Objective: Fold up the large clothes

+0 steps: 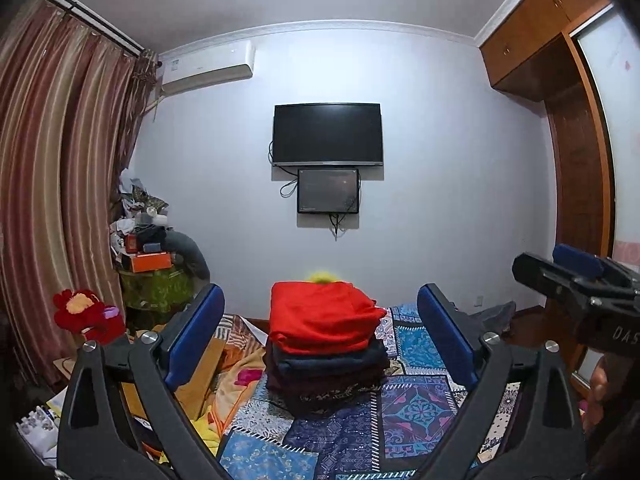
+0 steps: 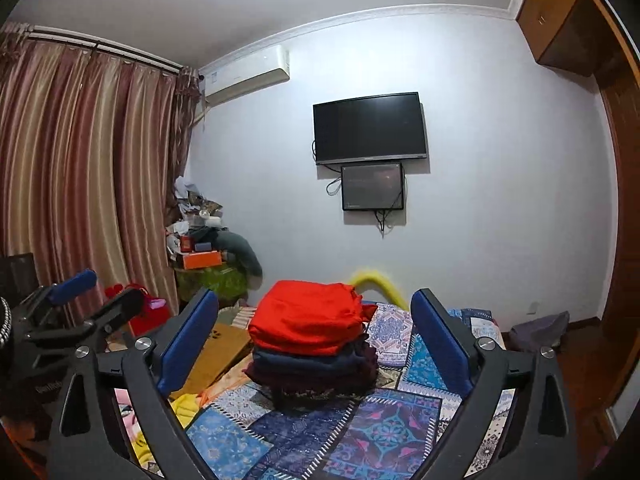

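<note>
A stack of folded clothes sits on the patchwork blue bedspread (image 1: 416, 408), a red garment (image 1: 324, 316) on top, with navy and maroon pieces (image 1: 328, 372) under it. My left gripper (image 1: 320, 292) is open, its blue pads wide apart, and the stack lies ahead of them untouched. My right gripper (image 2: 315, 296) is open too, with the red garment (image 2: 308, 320) in front of its fingers and nothing held. Each gripper shows in the other's view: the right gripper (image 1: 576, 280) at the right edge, the left gripper (image 2: 80, 292) at the left edge.
Left of the bed are a cardboard box (image 2: 216, 352), a red plush toy (image 1: 86, 314) and a cluttered side table (image 1: 154, 264) by the curtains (image 1: 60, 160). A television (image 1: 326, 134) hangs on the far wall. A wardrobe (image 1: 576, 184) stands at the right, with a dark bundle (image 2: 540, 330) on the floor.
</note>
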Demonstrator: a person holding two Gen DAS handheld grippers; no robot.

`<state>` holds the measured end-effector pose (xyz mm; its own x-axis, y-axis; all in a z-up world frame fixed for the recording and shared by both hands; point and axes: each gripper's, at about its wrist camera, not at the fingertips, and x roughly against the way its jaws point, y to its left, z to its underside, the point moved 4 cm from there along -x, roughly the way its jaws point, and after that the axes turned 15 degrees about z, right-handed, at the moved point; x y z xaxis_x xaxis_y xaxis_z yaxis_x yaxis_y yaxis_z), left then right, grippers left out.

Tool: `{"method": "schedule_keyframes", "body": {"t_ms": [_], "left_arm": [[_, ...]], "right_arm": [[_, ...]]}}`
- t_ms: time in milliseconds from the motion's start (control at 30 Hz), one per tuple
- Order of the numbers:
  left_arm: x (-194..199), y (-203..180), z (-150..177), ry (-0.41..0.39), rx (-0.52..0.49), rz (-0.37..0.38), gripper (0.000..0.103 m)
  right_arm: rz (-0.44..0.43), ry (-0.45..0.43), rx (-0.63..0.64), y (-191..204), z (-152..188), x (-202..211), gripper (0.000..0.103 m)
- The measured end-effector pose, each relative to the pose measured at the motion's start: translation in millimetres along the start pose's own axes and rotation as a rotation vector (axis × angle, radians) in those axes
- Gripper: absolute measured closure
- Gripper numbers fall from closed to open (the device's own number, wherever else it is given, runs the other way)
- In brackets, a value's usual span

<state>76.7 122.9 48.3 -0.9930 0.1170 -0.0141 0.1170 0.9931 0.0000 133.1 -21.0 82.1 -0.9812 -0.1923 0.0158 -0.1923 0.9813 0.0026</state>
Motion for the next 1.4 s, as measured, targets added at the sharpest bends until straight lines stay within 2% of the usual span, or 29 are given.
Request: {"method": "schedule_keyframes", "body": {"t_ms": [400, 967, 1400], "left_arm": [[-3.7, 8.6, 3.6, 0.000, 0.039, -0.006, 0.004], [-11.1, 10.6, 9.8, 0.025, 0.047, -0.026, 0.003], [-15.5, 15.4, 12.6, 0.038, 0.082, -0.004, 0.003]], "right_arm": [[-0.004, 0.018, -0.008, -3.6, 15.0, 14.8, 0.006], [-0.005, 0.041, 0.008, -1.5, 15.6, 16.3, 0.006], [0.000, 0.051, 0.013, -2.5, 16.7, 15.9, 0.006]]}}
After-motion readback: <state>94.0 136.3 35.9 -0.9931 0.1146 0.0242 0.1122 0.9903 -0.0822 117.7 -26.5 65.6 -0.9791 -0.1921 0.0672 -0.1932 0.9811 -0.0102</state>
